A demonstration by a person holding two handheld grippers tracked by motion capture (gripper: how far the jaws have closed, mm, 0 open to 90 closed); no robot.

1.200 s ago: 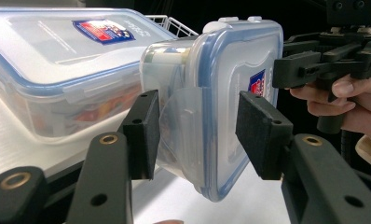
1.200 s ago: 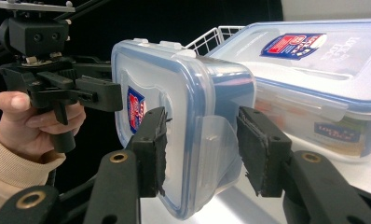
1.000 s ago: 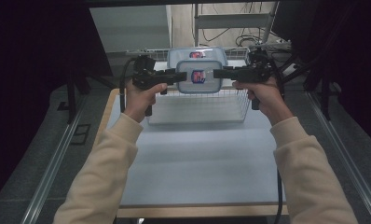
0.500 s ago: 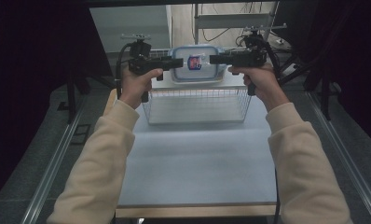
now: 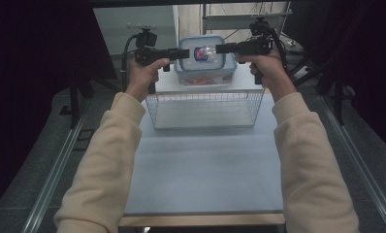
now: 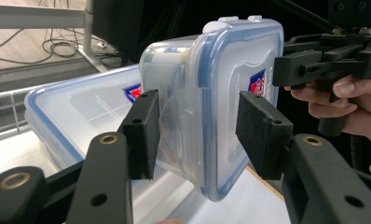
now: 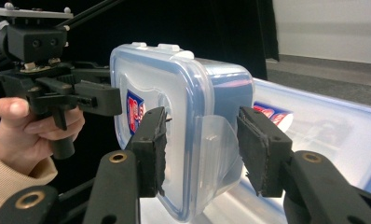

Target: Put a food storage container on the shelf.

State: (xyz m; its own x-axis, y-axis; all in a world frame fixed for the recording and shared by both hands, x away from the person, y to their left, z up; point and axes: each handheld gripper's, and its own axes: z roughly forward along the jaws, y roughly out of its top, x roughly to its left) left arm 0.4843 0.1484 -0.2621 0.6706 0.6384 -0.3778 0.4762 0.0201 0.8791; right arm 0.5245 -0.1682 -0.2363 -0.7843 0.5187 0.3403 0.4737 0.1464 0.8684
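My jaws, L gripper point(image 5: 184, 53) & R gripper point(image 5: 221, 48), clamp small lidded box point(image 5: 204, 52) btwn them, held on edge above big container point(image 5: 201, 76) at counter point(image 5: 205, 170) far edge, behind wire basket point(image 5: 205, 109).

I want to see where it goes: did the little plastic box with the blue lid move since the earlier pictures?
Yes. The small box, held between both hand-held grippers, has gone up and farther away from over the wire basket, and now hangs above the big box behind it.

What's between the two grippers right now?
A small lidded plastic box, clamped at its ends by the left gripper and right gripper; high view shows it.
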